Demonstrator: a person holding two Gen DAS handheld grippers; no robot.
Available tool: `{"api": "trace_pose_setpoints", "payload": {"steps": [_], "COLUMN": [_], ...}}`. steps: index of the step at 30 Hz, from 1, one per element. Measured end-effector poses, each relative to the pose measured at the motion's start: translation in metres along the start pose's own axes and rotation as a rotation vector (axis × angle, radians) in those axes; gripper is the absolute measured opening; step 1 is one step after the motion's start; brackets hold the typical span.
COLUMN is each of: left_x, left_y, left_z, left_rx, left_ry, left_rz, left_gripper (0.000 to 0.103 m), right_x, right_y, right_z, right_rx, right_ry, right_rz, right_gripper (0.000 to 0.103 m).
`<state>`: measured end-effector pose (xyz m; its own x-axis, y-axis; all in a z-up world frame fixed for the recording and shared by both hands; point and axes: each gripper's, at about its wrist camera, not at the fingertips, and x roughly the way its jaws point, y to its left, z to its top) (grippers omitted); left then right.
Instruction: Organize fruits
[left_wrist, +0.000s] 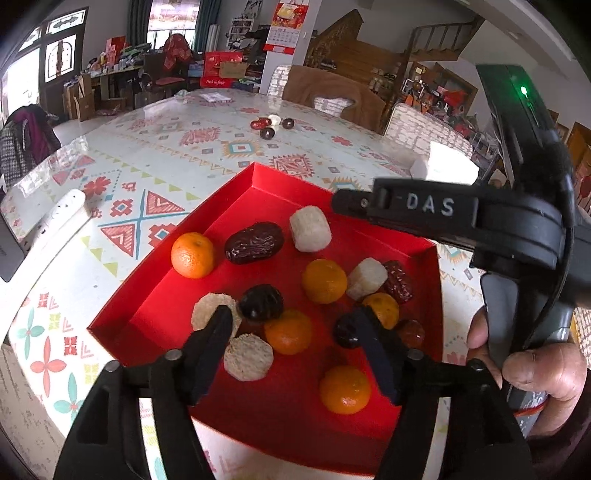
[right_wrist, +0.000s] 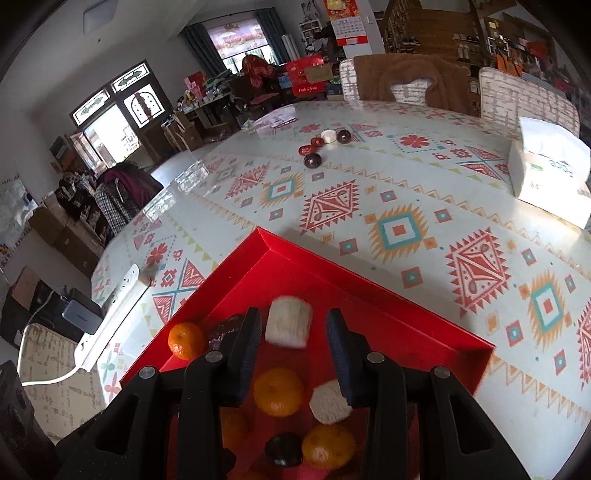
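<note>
A red tray (left_wrist: 155, 295) sits on the patterned bench (left_wrist: 184, 155), holding a loose mix of fruits; small oranges, dark dates and pale white cylindrical pieces lie scattered across its floor, none sorted into groups; the left hand-held gripper (left_wrist: 295, 325) hangs low over the near part of the tray with its jaws released and wide apart, nothing between them; one orange (left_wrist: 288, 331) lies in the gap below its fingers, a dark date (left_wrist: 260, 302) just beyond it, and a white piece (left_wrist: 248, 356) beside the left finger; another orange (left_wrist: 192, 254) rests near the tray's far-left wall with a large date (left_wrist: 254, 242) just beside it; the right hand-held gripper (right_wrist: 293, 325) is also released, jaws apart, hovering over the far end of the tray; a white chunk (right_wrist: 289, 322) shows between its fingertips, slightly blurred, and whether it touches either pad cannot be told; in the left wrist view this gripper's black body crosses the upper right above the tray, held by the person's right hand (left_wrist: 535, 373); well apart on the far bench lies a small cluster of dates and one white piece (right_wrist: 321, 142); a white tissue box (right_wrist: 546, 173) stands toward the right edge, and a white power strip (right_wrist: 114, 317) lies beside the tray's left side
</note>
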<state>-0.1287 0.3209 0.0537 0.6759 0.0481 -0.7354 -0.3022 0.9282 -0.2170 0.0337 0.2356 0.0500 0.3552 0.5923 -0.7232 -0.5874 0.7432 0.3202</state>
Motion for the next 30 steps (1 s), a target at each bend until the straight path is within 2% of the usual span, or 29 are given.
{"api": "trace_pose_setpoints", "payload": {"steps": [11, 18, 25, 30], "left_x": [-0.035, -0.057, -0.075, -0.083], "left_y": [-0.028, -0.047, -0.069, -0.081], "left_z": [-0.014, -0.029, -0.041, -0.047], "left_rx": [0.058, 0.086, 0.120, 0.128], "left_ry": [-0.034, -0.060, -0.107, -0.154], "left_rz": [0.019, 0.043, 0.103, 0.156], "left_gripper": [0.074, 0.079, 0.085, 0.085], "right_x": [-0.053, -0.091, -0.124, -0.146], "right_y": [-0.019, -0.029, -0.044, -0.056], "right_z": [-0.027, -0.053, -0.085, -0.109], "right_rx": [0.048, 0.071, 0.091, 0.100], "right_ry": [-0.051, -0.094, -0.135, -0.167], "right_rz": [-0.001, 0.001, -0.015, -0.030], "right_gripper": [0.040, 0.045, 0.050, 0.054]}}
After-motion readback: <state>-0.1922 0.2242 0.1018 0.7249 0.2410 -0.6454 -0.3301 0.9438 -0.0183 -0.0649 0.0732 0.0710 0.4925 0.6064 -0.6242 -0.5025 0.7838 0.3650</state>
